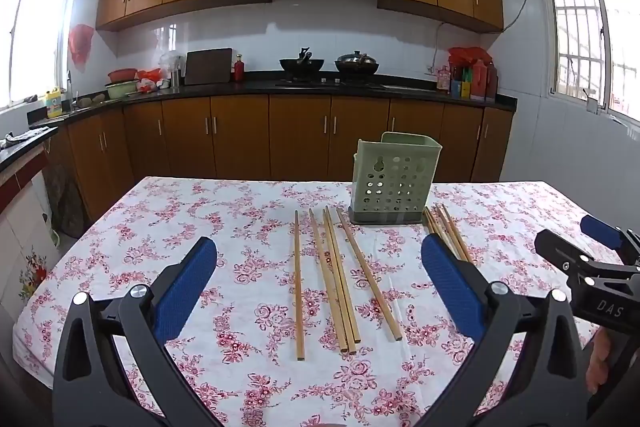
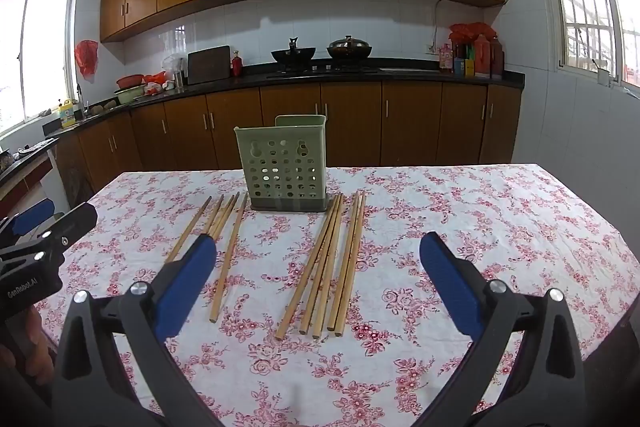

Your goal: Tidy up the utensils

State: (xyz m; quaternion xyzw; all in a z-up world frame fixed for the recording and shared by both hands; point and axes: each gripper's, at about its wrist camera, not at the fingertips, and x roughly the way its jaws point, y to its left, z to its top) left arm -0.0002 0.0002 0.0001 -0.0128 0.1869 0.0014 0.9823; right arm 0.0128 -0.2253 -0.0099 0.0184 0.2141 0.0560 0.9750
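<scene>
Left gripper (image 1: 318, 275): jaws spread full, blue pads apart, nothing between them but tablecloth; it hovers above the near part of the table (image 1: 120, 227), tipped gently downward. Right gripper (image 2: 318, 271): likewise released and empty, same downward tilt. Each shows at the edge of the other's view, so the two hang side by side, near but not touching.

Left group of chopsticks (image 1: 340, 279): five sticks, lying flat at 12 o'clock from the left gripper, fanned slightly, three in the middle bunched close. Right group of chopsticks (image 2: 328, 267): five sticks at 12 o'clock from the right gripper, near ends closest to it, far ends running up beside the holder's base.

Green perforated holder (image 2: 284, 163): upright near the middle of the table, at 11 o'clock from the right gripper, 1 o'clock from the left. Appears empty; interior not fully visible.

Judgement: nothing sorted yet; the step in hand is the first pick.
- Sticks are thin and flat on soft cloth, so come down low and close across the shaft, not along it.
- Taking an outlying single stick looks easier than the bunched ones, which may roll or come up together.
- Grip toward mid-length so the stick doesn't droop, then tip it upright over the holder's open top.
- Work one side per gripper to avoid a clash.
</scene>
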